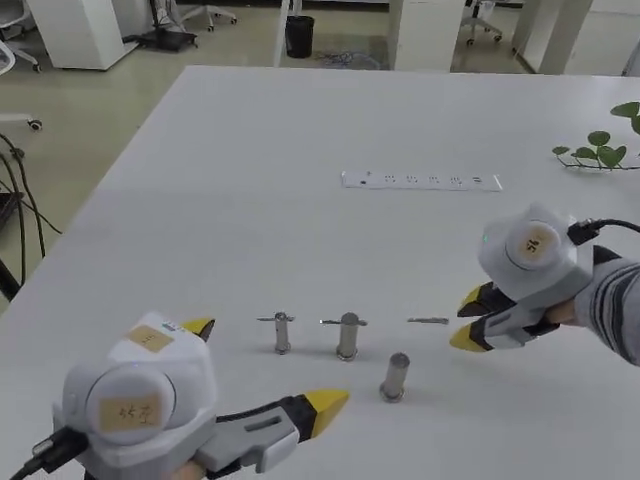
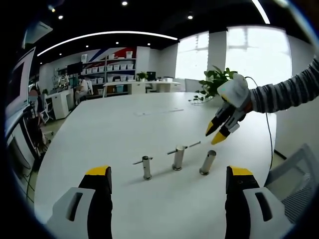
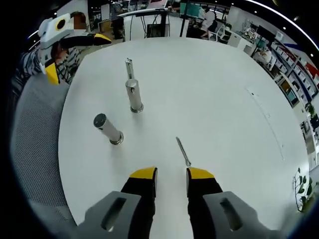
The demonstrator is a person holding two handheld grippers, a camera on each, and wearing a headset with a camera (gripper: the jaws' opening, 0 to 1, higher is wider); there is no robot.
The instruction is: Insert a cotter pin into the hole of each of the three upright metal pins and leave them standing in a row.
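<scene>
Three upright metal pins stand on the white table [image 1: 250, 200]. The left pin [image 1: 282, 333] and the middle pin [image 1: 347, 336] each have a cotter pin through the top. The third pin [image 1: 395, 377] stands nearer to me, out of line, with nothing through it. A loose cotter pin [image 1: 428, 320] lies flat on the table. My right gripper [image 1: 470, 318] is open, its tips just short of that cotter pin [image 3: 183, 152] and nothing between them. My left gripper [image 1: 262, 364] hovers wide open in front of the pins [image 2: 178, 157].
A white power strip [image 1: 420, 181] lies further back on the table. A small green plant [image 1: 600, 150] trails at the right edge. Beyond the table's far edge are pillars, a black bin [image 1: 299, 35] and office chairs.
</scene>
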